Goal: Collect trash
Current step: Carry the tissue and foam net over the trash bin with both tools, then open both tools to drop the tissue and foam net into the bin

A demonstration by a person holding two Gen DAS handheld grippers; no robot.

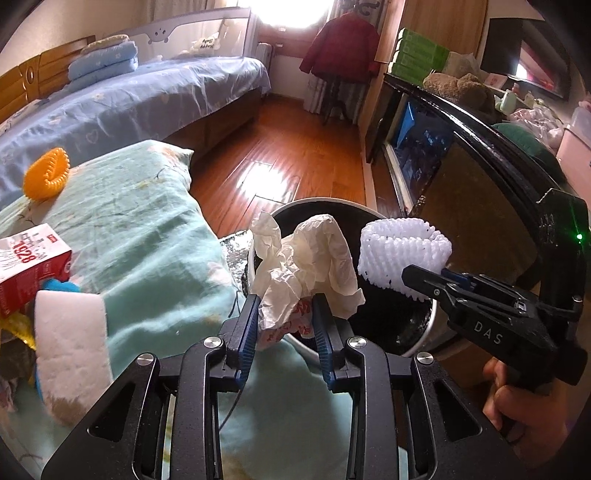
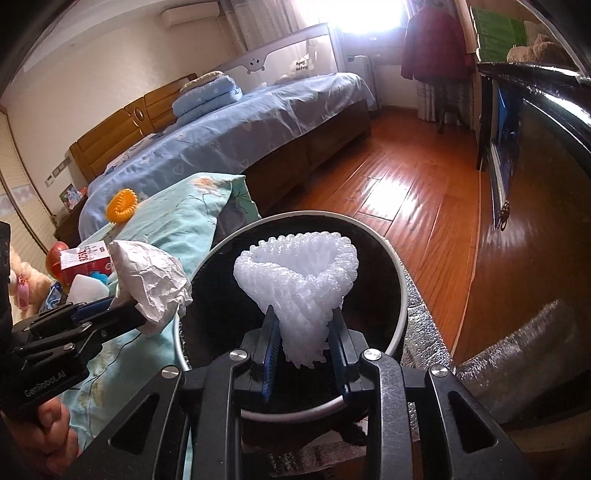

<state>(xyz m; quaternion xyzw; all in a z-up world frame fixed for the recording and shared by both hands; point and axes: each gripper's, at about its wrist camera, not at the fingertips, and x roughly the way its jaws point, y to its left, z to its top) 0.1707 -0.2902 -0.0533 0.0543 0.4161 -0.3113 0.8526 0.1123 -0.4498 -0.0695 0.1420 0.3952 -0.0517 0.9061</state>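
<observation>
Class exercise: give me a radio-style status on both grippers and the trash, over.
Left gripper shut on crumpled paper. Right gripper shut on white foam net. Both over the bin. Nothing blocking the bin mouth.

You see both views lit by daylight from the far window point(image 1: 291, 14), which is blown out to plain white with no detail. That light throws a bright glare patch onto the wood floor point(image 1: 266, 181) and a paler sheen on the floor at right in the right wrist view. The bin point(image 2: 400, 295) interior reads as near black. Near the window the red coat point(image 1: 341, 44) is backlit and dull. Your fisheye lenses bend the bed point(image 1: 147, 99) and the cabinet point(image 1: 480, 122) into arcs, and dark vignetting fills the corners. At the near left edge of the left wrist view, the white pad point(image 1: 70, 347) is soft and smeared.
</observation>
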